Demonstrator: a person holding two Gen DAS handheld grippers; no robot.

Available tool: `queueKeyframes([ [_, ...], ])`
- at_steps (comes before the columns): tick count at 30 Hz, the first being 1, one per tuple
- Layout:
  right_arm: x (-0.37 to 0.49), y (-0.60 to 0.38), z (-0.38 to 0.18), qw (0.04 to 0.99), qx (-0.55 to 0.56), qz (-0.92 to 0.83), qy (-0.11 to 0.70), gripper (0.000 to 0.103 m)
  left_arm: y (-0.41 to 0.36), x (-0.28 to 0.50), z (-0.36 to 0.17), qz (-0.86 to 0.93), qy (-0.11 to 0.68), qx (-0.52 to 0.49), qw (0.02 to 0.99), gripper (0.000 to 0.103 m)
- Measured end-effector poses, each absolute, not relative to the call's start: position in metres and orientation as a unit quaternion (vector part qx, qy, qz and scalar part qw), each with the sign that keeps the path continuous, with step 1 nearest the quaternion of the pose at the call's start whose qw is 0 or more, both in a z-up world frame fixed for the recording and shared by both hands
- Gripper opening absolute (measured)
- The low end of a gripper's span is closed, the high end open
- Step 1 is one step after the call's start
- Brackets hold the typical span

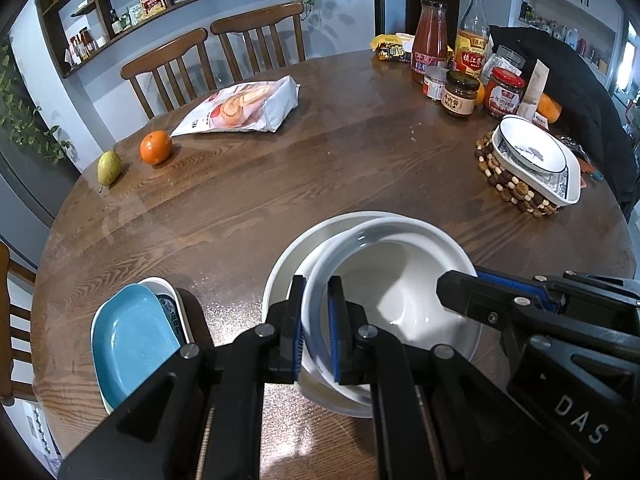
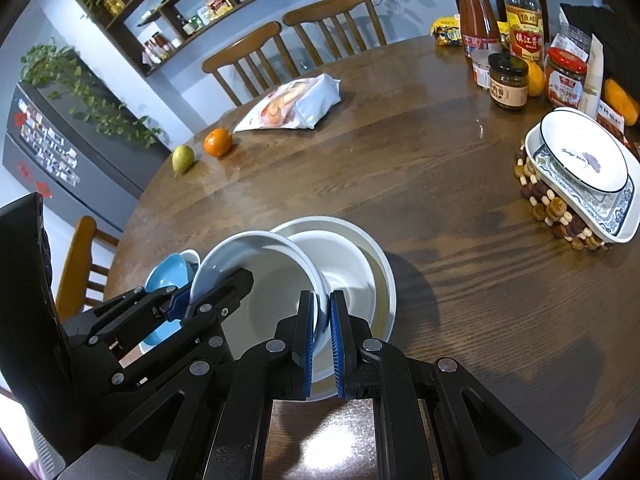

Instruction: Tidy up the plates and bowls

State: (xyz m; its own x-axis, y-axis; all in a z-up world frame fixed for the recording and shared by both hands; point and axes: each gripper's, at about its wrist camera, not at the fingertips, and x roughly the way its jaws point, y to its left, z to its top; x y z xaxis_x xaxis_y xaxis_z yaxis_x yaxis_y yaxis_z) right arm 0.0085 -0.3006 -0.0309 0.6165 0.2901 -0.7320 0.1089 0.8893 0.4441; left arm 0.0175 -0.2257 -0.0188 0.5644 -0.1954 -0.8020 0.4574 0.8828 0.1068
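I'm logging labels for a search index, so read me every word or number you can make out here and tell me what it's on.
"DAS": white letters on the right gripper's black body, left wrist view.
"镇江香": vinegar bottle label; the smaller print is blurred.
Jar labels, sauce bottle, snack bag, round plate script: too small or blurred.

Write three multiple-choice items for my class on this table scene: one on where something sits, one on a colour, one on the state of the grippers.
1. Where does the black-rimmed plate rest?
A. on a patterned dish over a beaded trivet
B. on a chair
C. beside the pear

2. What colour is the dish left of the white bowls?
A. red
B. blue
C. black

3. How is the upper white bowl held?
A. by neither gripper
B. by the left gripper alone
C. by both, each clamped on its rim

Answers:
1 A, the trivet's beads show beneath it.
2 B, its inside is light blue.
3 C, the left gripper and right gripper pinch opposite rims.
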Motion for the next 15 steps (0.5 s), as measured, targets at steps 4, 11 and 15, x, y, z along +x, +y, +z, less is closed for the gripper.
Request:
queueKeyframes([
  [4,0.0115,-0.3003,-0.0335,0.868,0.229,0.052,0.438,0.012,-0.2263,0.0192,-0.0218,-0.186,0.431,0.155,0.869,0.008],
  [11,0.0130,-0.2989,-0.0363,0.865,0.230,0.050,0.443,0.012,-0.2263,0.0212,-0.0253,-0.188,0.436,0.157,0.866,0.008],
  [15,0.0144,-0.3000,-0.0389,0.863,0.232,0.048,0.446,0.012,-0.2266,0.0224,-0.0276,-0.189,0.440,0.158,0.864,0.008],
])
